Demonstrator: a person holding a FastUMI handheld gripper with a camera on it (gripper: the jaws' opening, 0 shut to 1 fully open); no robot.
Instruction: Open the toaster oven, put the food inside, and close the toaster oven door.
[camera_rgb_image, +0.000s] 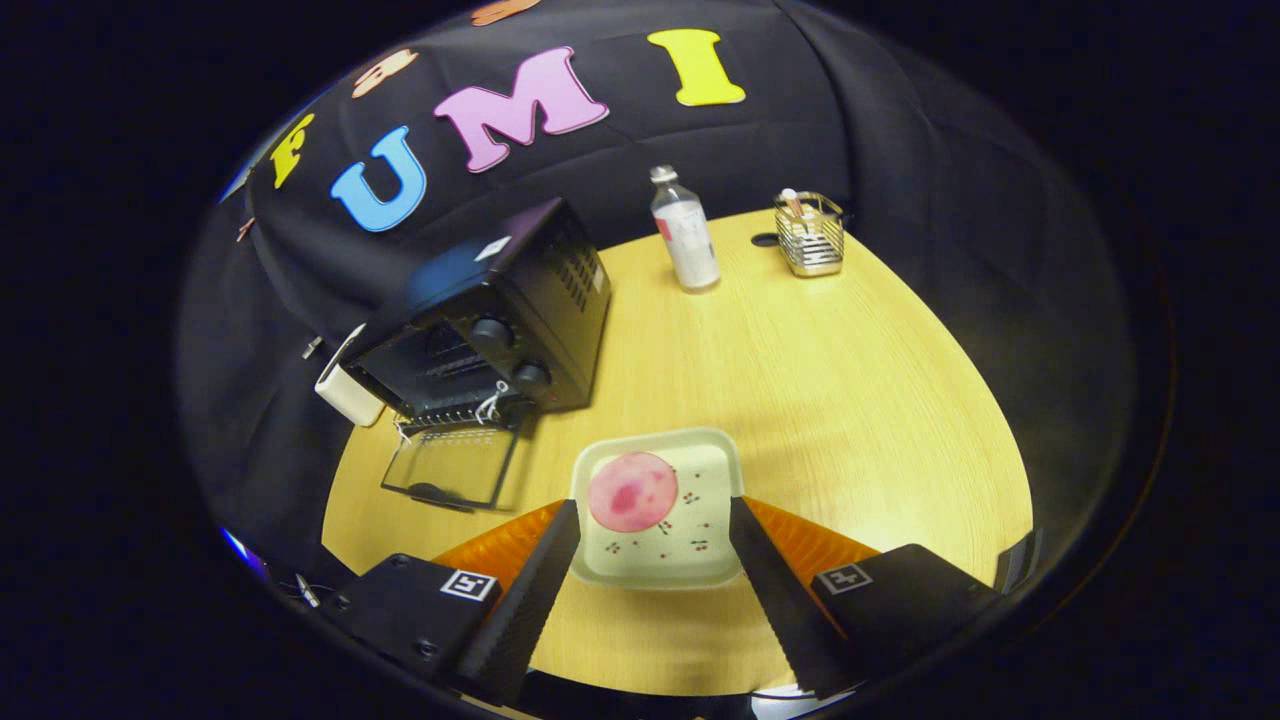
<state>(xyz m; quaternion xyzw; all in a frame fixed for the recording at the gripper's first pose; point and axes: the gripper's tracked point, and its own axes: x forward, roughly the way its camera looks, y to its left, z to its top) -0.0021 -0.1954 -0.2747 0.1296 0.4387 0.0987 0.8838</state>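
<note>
- Looking forward along the gripper (655, 512), we see its jaws spread wide, one finger (545, 560) on each side of a square tray (600, 560) that sits on the surface (850, 400).
- We see the fingertips level with the tray's side rims and very close to them; we cannot tell whether either one touches the rim, so we do not count the tray as gripped.
- We find the tray pale, with rounded corners and small cherry prints on its floor, and it lies flat on the wood-grain surface.
- We see the food (632, 491), a round pink slice with darker blotches, lying in the far left part of the tray, between the fingertips and slightly ahead of them.
- We see the toaster oven (520, 300) beyond the tray and to the left, black, with two knobs on its front panel.
- We see its glass door (455, 465) hinged down and lying open near the surface, with the dark inside and a rack showing above it.
- We notice a white block (348, 392) just beside the oven's far left side.
- We see a clear bottle (685, 232) with a white cap standing upright farther back, well apart from the oven.
- We see a wire basket (810, 238) near the bottle, at the surface's far edge, holding a few small items that are too small to make out.
</note>
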